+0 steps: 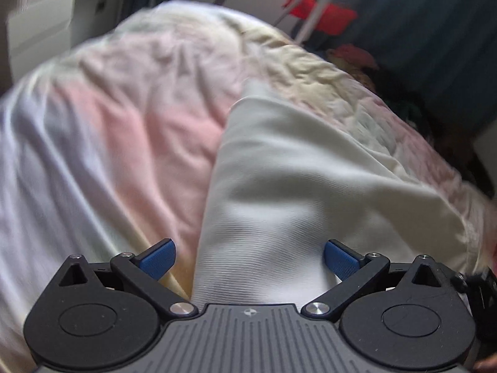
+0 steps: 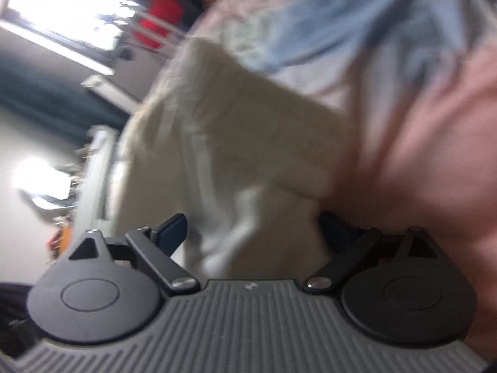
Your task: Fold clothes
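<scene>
A white ribbed garment (image 1: 289, 180) lies on a bed with a pastel pink, white and cream cover (image 1: 124, 118). In the left wrist view my left gripper (image 1: 248, 258) is open, its blue pads (image 1: 158, 258) spread wide with the garment's near part between them. In the right wrist view, which is tilted and blurred, the same pale garment (image 2: 236, 143) runs from the bed down between the open jaws of my right gripper (image 2: 251, 233). Neither gripper's pads close on the cloth.
A red object on a metal rack (image 1: 323, 12) stands beyond the bed's far edge, also in the right wrist view (image 2: 158, 18). Dark clothing (image 1: 403, 99) lies at the bed's right side. A white cabinet (image 1: 62, 9) stands at the far left. A bright window (image 2: 65, 6) shows.
</scene>
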Demonstrator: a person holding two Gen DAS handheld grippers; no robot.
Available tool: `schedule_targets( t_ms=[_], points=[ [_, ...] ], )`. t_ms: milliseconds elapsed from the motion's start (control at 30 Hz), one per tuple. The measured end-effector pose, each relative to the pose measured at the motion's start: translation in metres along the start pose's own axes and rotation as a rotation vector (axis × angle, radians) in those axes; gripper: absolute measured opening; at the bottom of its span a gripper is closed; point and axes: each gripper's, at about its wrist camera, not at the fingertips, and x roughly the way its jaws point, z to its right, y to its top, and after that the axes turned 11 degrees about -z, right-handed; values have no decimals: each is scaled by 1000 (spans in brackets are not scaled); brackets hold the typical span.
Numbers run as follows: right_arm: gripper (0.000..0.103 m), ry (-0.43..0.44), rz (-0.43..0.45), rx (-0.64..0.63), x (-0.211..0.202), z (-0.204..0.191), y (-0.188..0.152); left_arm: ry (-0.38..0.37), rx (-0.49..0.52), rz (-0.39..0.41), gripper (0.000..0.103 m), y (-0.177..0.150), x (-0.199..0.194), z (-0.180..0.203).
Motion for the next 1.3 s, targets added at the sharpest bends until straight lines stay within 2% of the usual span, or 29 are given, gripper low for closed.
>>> schedule_targets(
  t_ms=[100, 167, 200, 267, 300, 367, 433, 500, 533, 700, 733, 800, 867, 1067, 1300],
  points=[
    [94, 63, 39, -64, -9, -13, -5, -77, -114, -42, 102, 3, 7, -20],
    [83, 107, 67, -94, -16, -17, -7, -92, -128, -33, 102, 3, 7, -24],
    [78, 77, 62, -90, -15, -16, -7, -97, -129, -33, 101, 3, 8, -24],
    [50, -7, 46, -80, -10, -12, -5, -101, -126, -37, 101, 3, 11, -24],
    [49, -44, 44, -74, -9, -9, -5, -97, -114, -24, 101, 1, 8, -22],
    [43, -54, 55, -71, -7, -8, -5, -87, -90, 2, 101, -3, 3, -18],
    [38, -70, 80, -105, -12, -13, -10, -78, -66, 28, 96, -6, -2, -13],
    [35, -72, 97, -122, -17, -17, -12, -68, -41, 54, 79, -10, -6, -9],
    [34, -73, 106, -131, -19, -18, -13, -64, -29, 67, 77, -12, -9, -7],
    [29, -55, 137, -200, -44, -31, -30, -40, 31, 132, 41, -21, -21, 4],
    [29, -50, 150, -206, -48, -36, -30, -36, 44, 145, 37, -23, -23, 7],
    [28, -36, 165, -209, -57, -44, -31, -52, 88, 152, 31, -15, -22, 43],
    [27, -24, 178, -212, -64, -55, -27, -69, 132, 160, 29, -8, -20, 79],
    [26, 26, 260, -182, -127, -52, 16, -117, 264, 184, 27, 15, -14, 188],
    [26, 3, 411, -81, -200, -5, 126, -175, 417, 210, 28, 42, -8, 316]
  ],
)
